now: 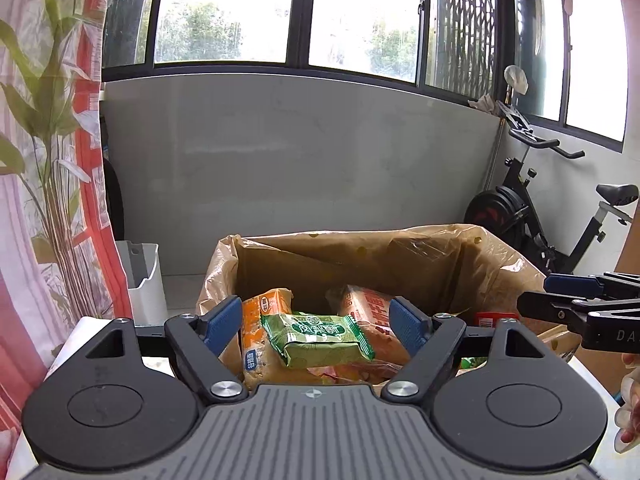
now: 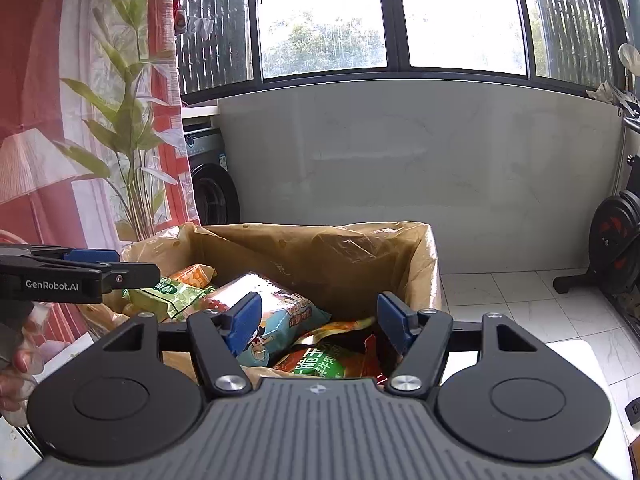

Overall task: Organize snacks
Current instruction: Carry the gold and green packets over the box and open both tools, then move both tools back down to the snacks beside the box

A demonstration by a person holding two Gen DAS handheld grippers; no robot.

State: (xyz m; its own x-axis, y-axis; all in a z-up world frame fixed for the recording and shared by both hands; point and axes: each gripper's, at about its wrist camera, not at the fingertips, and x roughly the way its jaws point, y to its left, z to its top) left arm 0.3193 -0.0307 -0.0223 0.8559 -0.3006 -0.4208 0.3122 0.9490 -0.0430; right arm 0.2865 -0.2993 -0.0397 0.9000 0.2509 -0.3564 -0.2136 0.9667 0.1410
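A cardboard box lined with a brownish plastic bag [image 1: 360, 256] [image 2: 320, 252] holds several snack packs. In the left wrist view a green pack [image 1: 320, 340] lies on an orange pack [image 1: 260, 320], with a red-orange pack [image 1: 372, 308] beside them. My left gripper [image 1: 318, 324] is open and empty, just above the green pack. In the right wrist view a light blue pack [image 2: 280, 316], a green-and-red pack [image 2: 320, 364] and the green pack [image 2: 168, 296] lie in the box. My right gripper [image 2: 318, 320] is open and empty over the box's right half.
A white bin [image 1: 144, 280] stands left of the box. An exercise bike [image 1: 532, 208] stands at the right by the wall. A patterned curtain [image 1: 48, 160] hangs at the left. A washing machine [image 2: 212, 184] stands behind it. The box rests on a white surface [image 2: 568, 360].
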